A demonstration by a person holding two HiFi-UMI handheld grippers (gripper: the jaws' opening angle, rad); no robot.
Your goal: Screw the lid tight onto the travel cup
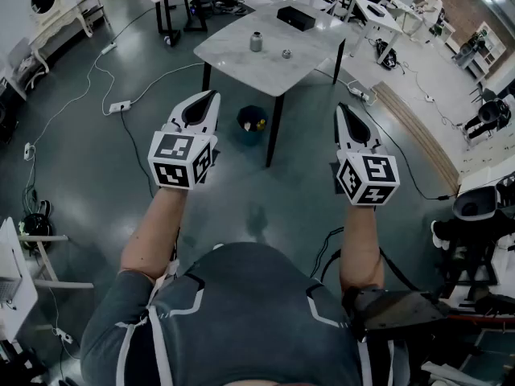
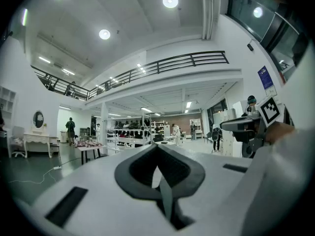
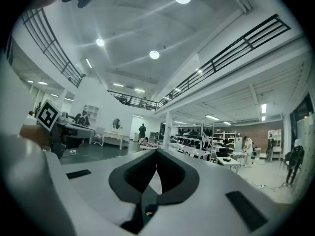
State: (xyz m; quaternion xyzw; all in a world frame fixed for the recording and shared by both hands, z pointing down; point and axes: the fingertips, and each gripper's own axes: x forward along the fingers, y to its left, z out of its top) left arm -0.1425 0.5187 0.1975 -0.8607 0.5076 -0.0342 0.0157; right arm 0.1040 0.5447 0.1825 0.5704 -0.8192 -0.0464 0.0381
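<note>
Your forearms [image 1: 153, 236] carry the left gripper [image 1: 211, 96] and right gripper [image 1: 341, 108] level, fingers [image 2: 140, 168] closed on nothing, likely because the travel cup [image 1: 256, 42] and lid [image 1: 286, 54] stand apart on the far counter [image 1: 229, 51], well beyond reach.

A pale square table [image 1: 273, 75] on dark legs carries 3 things. A grey travel cup [image 1: 256, 42] stands upright near its middle. A small round lid [image 1: 286, 54] lies just right of the cup, and a black box [image 1: 295, 18] sits beyond it.
</note>
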